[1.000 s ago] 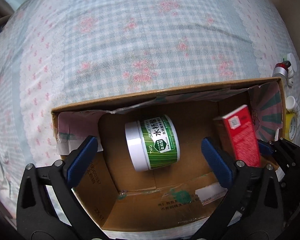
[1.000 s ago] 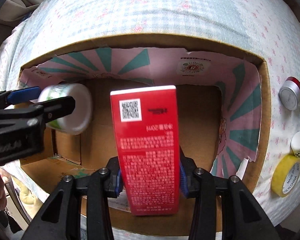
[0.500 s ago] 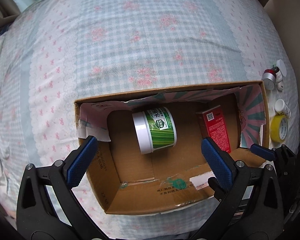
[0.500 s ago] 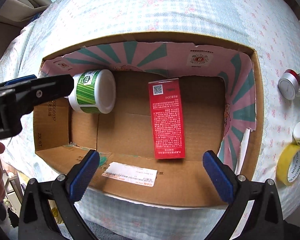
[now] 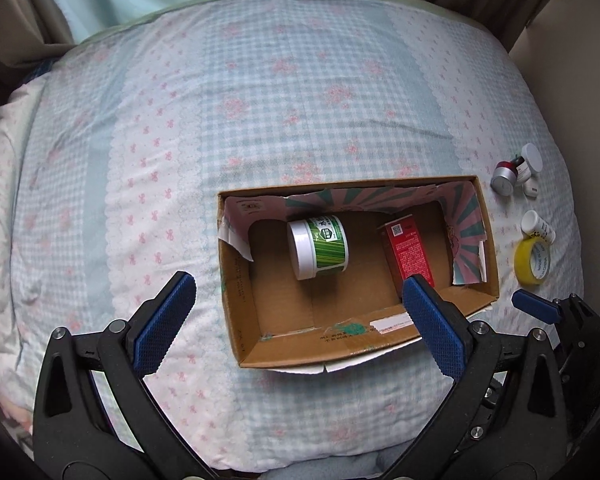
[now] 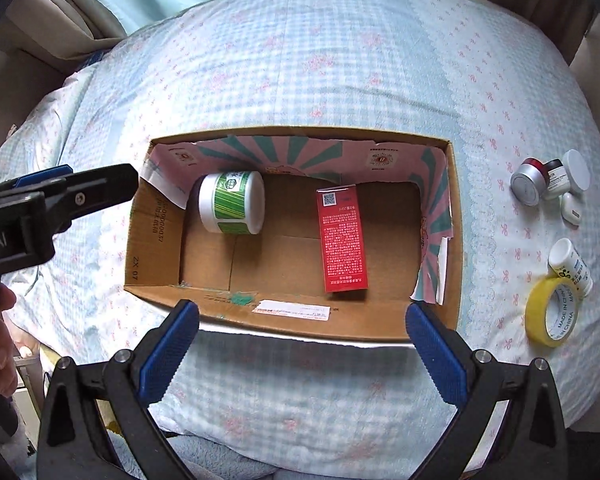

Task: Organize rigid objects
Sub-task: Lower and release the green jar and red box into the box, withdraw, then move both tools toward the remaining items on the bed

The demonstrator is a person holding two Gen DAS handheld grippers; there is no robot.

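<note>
An open cardboard box (image 6: 454, 240) (image 5: 236, 312) rests on a checked bedspread. Inside it a green-and-white jar (image 6: 232, 208) (image 5: 320, 246) lies on its side at the left. A red carton (image 6: 342, 238) (image 5: 408, 250) lies flat at the right. My right gripper (image 6: 302, 350) hangs open above the box's near wall, holding nothing. My left gripper (image 5: 296, 322) is also open and empty, high over the box's near left part. Its finger (image 6: 80, 192) shows at the left edge of the right wrist view.
On the bedspread right of the box lie a yellow tape roll (image 6: 552, 310) (image 5: 534, 260), a small white bottle (image 6: 570, 266) (image 5: 538, 228) and a cluster of small jars (image 6: 550, 180) (image 5: 516, 172). A hand (image 6: 0, 344) holds the left gripper. Curtains and a wall edge ring the bed.
The right gripper let go of the red carton, which now lies flat in the box. Both grippers have risen well above the box, so the whole bed shows.
</note>
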